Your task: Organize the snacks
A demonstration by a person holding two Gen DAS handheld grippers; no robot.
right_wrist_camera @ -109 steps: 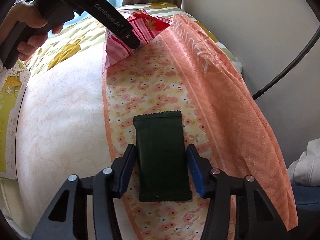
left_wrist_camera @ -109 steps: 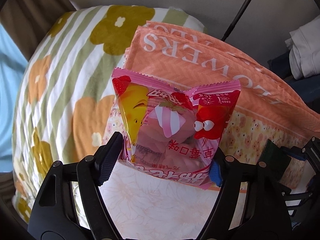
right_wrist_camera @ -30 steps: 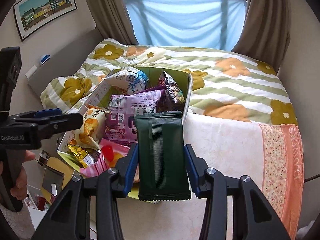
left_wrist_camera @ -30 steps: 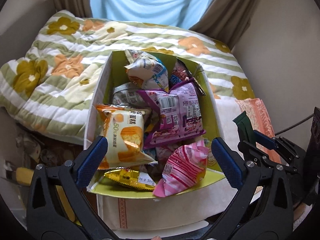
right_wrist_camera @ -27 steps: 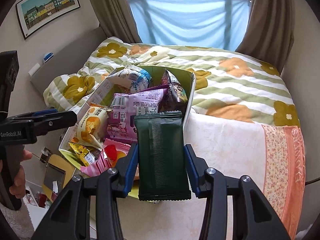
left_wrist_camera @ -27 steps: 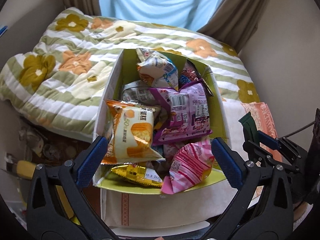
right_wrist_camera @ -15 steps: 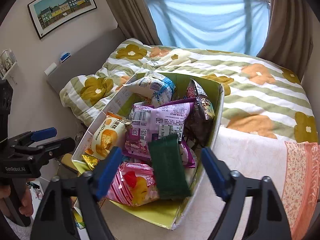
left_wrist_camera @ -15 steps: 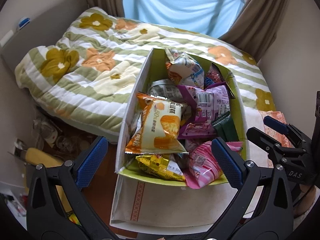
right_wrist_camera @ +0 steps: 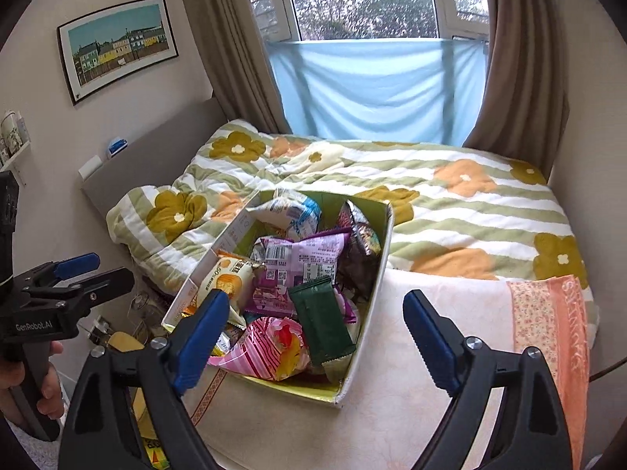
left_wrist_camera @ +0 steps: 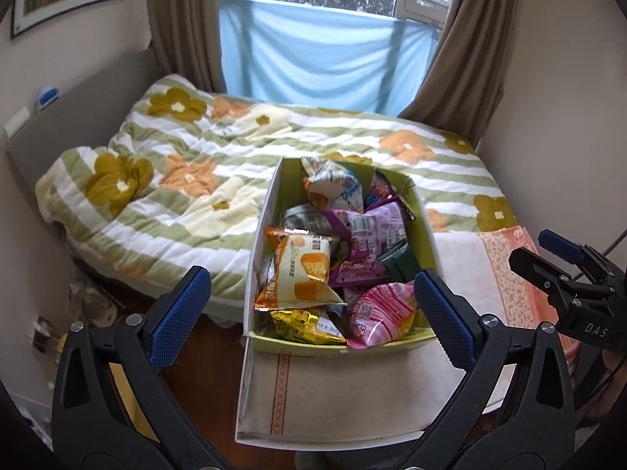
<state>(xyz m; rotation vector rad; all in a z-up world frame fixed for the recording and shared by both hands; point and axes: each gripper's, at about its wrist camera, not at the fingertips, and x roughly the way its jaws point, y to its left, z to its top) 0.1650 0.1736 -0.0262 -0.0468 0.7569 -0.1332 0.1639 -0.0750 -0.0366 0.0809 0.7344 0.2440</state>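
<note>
Fingers spread wide and empty on the left gripper (left_wrist_camera: 311,311); across the frame, the right gripper (right_wrist_camera: 315,338) gapes too, nothing between. One snack box (right_wrist_camera: 362,337) sits on the bed, holding one dark green packet (right_wrist_camera: 321,323), one pink packet (right_wrist_camera: 266,346) and one purple packet (right_wrist_camera: 299,260). It's heaped, so another drop could spill the green one over the rim.

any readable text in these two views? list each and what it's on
"GenRobot.AI": side of the left gripper, seen from the right wrist.
"DAS": body of the right gripper, seen from the left wrist.
"50": orange snack pack in the box.
Large white capital letters run along the orange towel border; I cannot read them reliably.
Barcodes and small print on the purple pack are too small to read.
</note>
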